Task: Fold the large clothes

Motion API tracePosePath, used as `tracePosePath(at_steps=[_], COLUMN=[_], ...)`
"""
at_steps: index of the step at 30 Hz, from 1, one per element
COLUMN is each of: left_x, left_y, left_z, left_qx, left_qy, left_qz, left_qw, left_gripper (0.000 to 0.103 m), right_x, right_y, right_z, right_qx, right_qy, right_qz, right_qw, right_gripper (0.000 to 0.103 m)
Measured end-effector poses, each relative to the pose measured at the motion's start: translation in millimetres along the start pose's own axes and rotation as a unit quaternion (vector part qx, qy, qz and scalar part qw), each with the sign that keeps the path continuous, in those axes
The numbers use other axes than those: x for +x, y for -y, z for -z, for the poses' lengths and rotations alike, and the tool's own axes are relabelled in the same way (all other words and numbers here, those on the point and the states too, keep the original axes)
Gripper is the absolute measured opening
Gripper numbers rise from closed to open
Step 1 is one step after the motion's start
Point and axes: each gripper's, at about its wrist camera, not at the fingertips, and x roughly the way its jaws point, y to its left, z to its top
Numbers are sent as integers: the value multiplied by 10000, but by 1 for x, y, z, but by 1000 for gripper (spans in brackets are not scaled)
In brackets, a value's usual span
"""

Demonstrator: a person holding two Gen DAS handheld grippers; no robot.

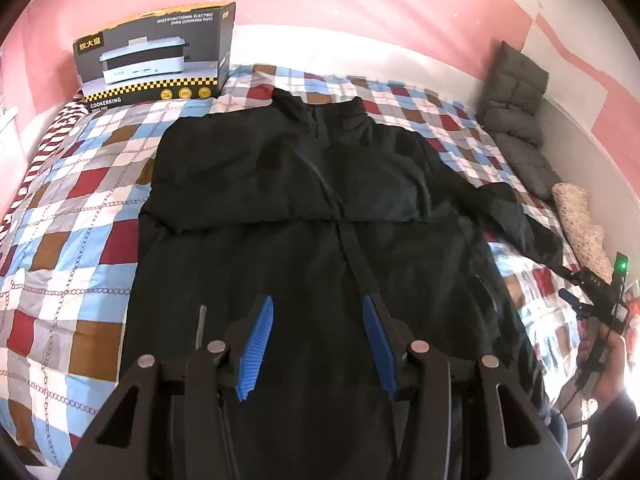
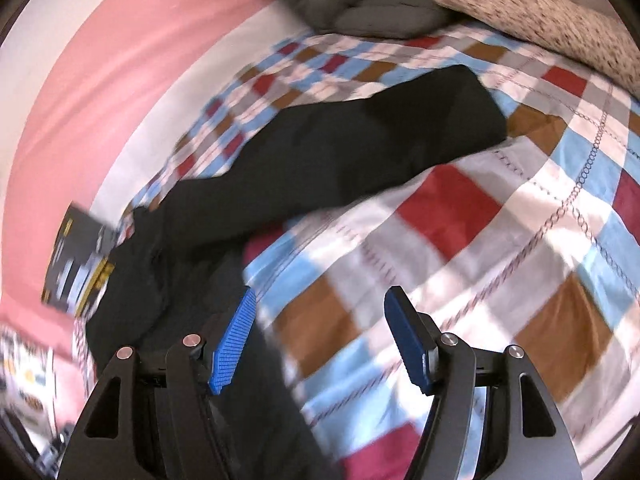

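A large black jacket (image 1: 304, 208) lies spread on the checked bedspread (image 1: 80, 216), collar toward the far wall, zip down its middle. Its left sleeve is folded in over the chest. Its right sleeve (image 2: 340, 148) stretches out flat to the right across the bedspread (image 2: 500, 240). My left gripper (image 1: 318, 304) is open and empty, hovering over the jacket's lower front. My right gripper (image 2: 320, 296) is open and empty, above the bedspread just right of the jacket body, short of the sleeve. It also shows in the left wrist view (image 1: 576, 304), at the right edge.
A black cooker box (image 1: 156, 56) stands at the bed's far left corner. A grey quilted cushion (image 1: 516, 120) and a speckled beige pillow (image 1: 580, 220) lie along the right wall. Pink and white walls surround the bed.
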Motion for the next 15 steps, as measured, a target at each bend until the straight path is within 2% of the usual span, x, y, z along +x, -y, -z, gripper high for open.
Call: tracePosePath(at_steps=[8,12,15], left_x=[29,42,50], left_y=[-12,-18,-22], left_z=[-7,-10,-13], left_qx=[-106,-138,-115], left_qy=[-188,-299,-355], left_qz=[-167,-240,-289], left_qw=[9996,9992,9989], left_gripper=[49,49,49], right_x=[41,64,74], right_y=[55,75,88], right_z=[-49,-61,-70], right_qx=[893,1263,1505], right_qy=[99,-8,110], right_qz=[51,67,-24], right_qw=[9959,9920,9885], right_gripper=[67,67,68])
